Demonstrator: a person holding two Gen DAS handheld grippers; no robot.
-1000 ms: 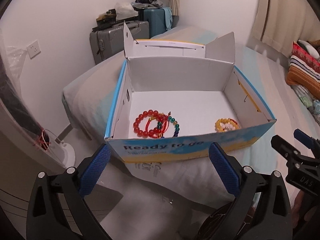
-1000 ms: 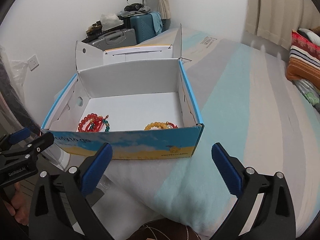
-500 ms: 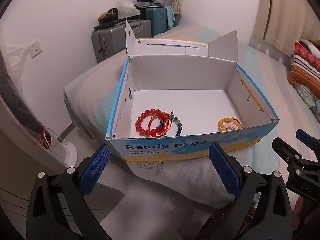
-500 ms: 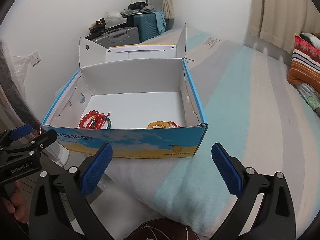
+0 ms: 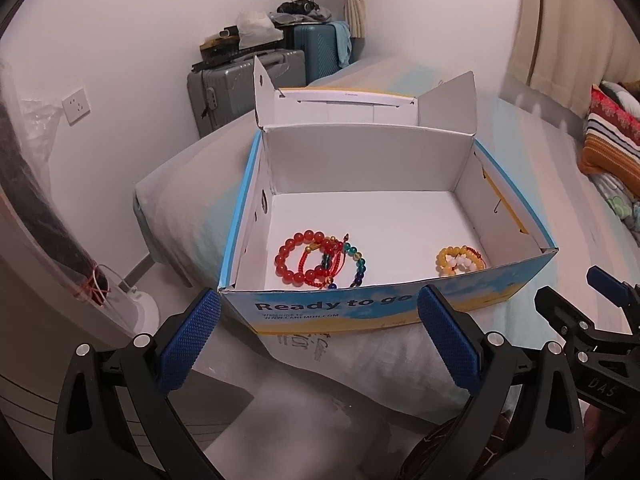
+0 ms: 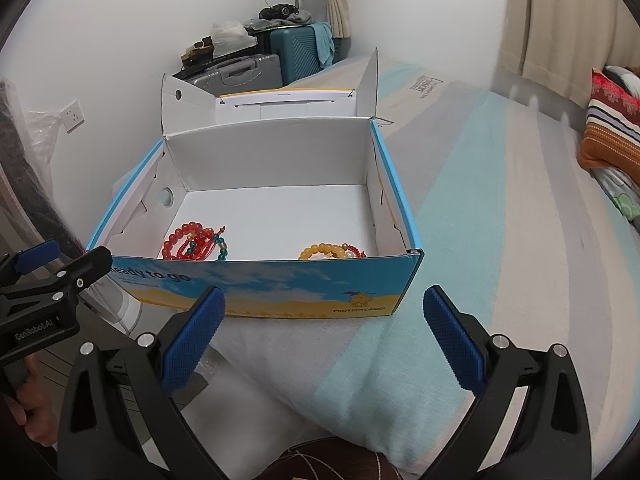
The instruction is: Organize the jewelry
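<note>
An open blue and yellow cardboard box (image 5: 360, 312) (image 6: 280, 284) sits on the bed. Inside, near its front wall, a pile of bead bracelets lies at the left: a red bead bracelet (image 5: 298, 258) (image 6: 180, 240), a red cord one and a multicoloured one (image 5: 358, 266). A yellow bead bracelet (image 5: 452, 258) (image 6: 320, 250) with white beads lies at the right. My left gripper (image 5: 318, 336) is open and empty, just in front of the box's front wall. My right gripper (image 6: 324, 332) is open and empty too, in front of the box.
The bed (image 6: 500, 240) has a grey, white and teal striped cover. Grey and teal suitcases (image 5: 248, 84) stand against the wall behind the box. A striped pillow (image 5: 612, 144) lies at the far right. The bed's edge drops off left of the box.
Both grippers have risen a little, so more of the box floor and the bracelets shows. Both stay open and empty. The bracelets have not moved.
</note>
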